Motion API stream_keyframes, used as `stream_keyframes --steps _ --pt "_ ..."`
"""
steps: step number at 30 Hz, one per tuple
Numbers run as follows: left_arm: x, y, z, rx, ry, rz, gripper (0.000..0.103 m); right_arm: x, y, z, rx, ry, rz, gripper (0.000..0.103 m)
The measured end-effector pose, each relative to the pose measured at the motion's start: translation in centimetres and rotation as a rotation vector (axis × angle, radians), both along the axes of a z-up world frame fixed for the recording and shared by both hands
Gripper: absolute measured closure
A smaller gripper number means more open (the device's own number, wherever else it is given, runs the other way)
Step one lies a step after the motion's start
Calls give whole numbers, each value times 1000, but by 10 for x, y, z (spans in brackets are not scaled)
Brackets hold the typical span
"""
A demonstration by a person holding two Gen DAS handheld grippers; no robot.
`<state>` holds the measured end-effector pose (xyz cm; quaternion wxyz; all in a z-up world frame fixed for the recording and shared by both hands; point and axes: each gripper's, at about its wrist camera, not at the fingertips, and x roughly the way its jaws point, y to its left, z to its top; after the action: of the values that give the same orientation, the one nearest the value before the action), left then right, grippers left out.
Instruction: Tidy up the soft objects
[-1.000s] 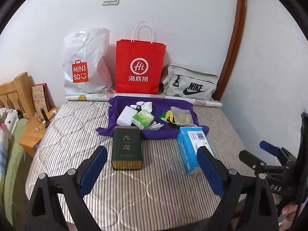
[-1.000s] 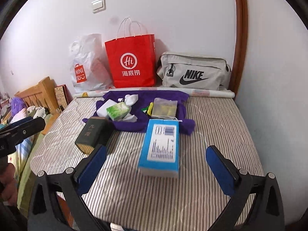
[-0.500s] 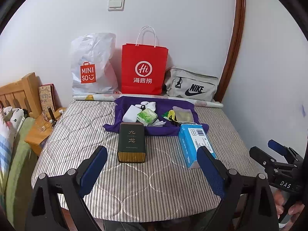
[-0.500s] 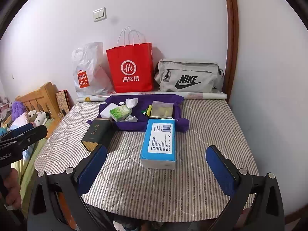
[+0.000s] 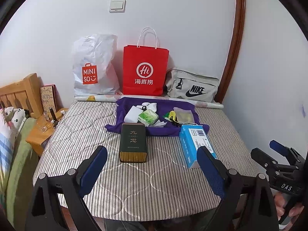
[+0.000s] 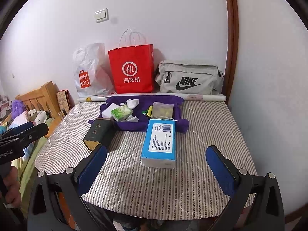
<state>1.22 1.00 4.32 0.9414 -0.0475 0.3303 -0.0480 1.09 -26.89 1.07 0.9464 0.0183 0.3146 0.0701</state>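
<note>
The soft objects (image 5: 148, 115) are heaped on a purple cloth (image 5: 127, 105) at twelve o'clock, presumably gathered for sorting. Both the left gripper (image 5: 152, 165) and right gripper (image 6: 156, 165) are held spread and empty. A bedside table (image 5: 44, 129) at nine o'clock is shown only by the left view — hidden elsewhere.

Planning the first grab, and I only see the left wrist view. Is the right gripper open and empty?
Observer: Yes, the right gripper is open, with nothing between its pads.
Operator: Anything soft beside the bed?
Observer: A purple plush toy lies by the wooden headboard.
Operator: Where's my left gripper?
Observer: The left gripper hangs at the left edge of the mattress.
</note>
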Motion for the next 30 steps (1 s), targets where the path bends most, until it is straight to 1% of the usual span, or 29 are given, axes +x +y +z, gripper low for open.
stream_keyframes --steps 30 --pt "-3 2 3 -4 -4 4 9 -4 3 2 -4 -7 4 1"
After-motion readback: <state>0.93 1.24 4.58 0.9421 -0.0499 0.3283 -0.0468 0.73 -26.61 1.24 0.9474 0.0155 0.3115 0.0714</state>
